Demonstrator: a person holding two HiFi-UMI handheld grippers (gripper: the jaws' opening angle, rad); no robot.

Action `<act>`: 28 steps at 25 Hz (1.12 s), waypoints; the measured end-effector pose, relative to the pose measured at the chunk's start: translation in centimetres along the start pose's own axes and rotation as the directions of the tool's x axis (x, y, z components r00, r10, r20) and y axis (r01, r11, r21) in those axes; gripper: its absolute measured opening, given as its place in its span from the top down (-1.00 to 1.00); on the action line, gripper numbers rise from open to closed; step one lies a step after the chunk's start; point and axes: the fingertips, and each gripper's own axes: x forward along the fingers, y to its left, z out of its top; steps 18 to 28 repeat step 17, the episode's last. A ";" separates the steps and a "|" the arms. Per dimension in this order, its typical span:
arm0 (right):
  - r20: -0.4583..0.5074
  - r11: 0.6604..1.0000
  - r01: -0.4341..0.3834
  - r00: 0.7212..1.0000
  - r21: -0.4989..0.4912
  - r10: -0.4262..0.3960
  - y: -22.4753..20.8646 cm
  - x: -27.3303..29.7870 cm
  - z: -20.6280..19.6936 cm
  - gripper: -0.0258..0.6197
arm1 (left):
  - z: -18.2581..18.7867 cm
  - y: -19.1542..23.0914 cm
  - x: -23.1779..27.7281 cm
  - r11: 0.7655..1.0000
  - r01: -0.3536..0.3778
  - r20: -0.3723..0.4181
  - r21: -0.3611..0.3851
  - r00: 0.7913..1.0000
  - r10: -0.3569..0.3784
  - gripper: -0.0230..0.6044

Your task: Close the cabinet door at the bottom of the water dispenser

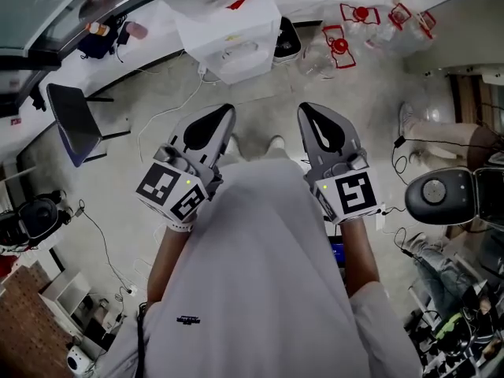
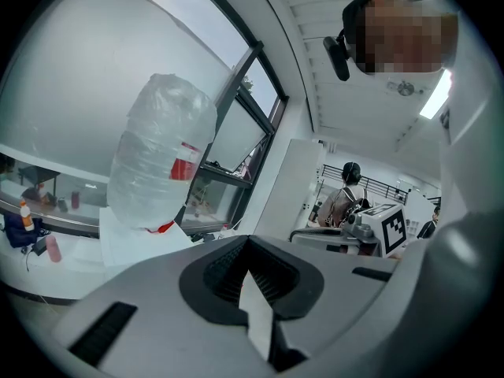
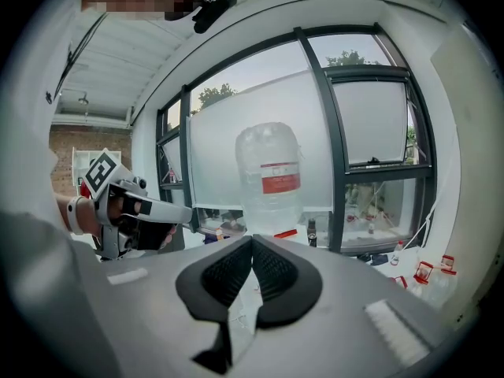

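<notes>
Clear plastic bottle (image 3: 270,176) atop white dispenser (image 1: 236,50)

Bottle (image 3: 269,172) atop dispenser (image 1: 228,38), before window (image 3: 370,124)

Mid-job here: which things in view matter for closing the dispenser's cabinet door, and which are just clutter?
Job: water dispenser, its bottle, left claw, right claw, both shut, empty. The door itself can't be made out.
Clutter: black chair, red-handled clear jugs, round grey machine.
</notes>
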 end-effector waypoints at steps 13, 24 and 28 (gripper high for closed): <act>0.029 1.000 -0.001 1.000 0.005 0.000 2.0 1.6 0.8 0.89 | -0.2 1.4 -1.7 1.000 0.010 0.009 -0.018 1.000 -0.010 0.91; 0.030 1.000 0.009 0.999 0.015 -0.010 3.6 1.7 0.6 0.89 | -0.5 2.0 -3.2 1.000 0.020 0.012 -0.021 1.000 -0.019 0.91; 0.030 1.000 0.009 0.999 0.015 -0.010 3.6 1.7 0.6 0.89 | -0.5 2.0 -3.2 1.000 0.020 0.012 -0.021 1.000 -0.019 0.91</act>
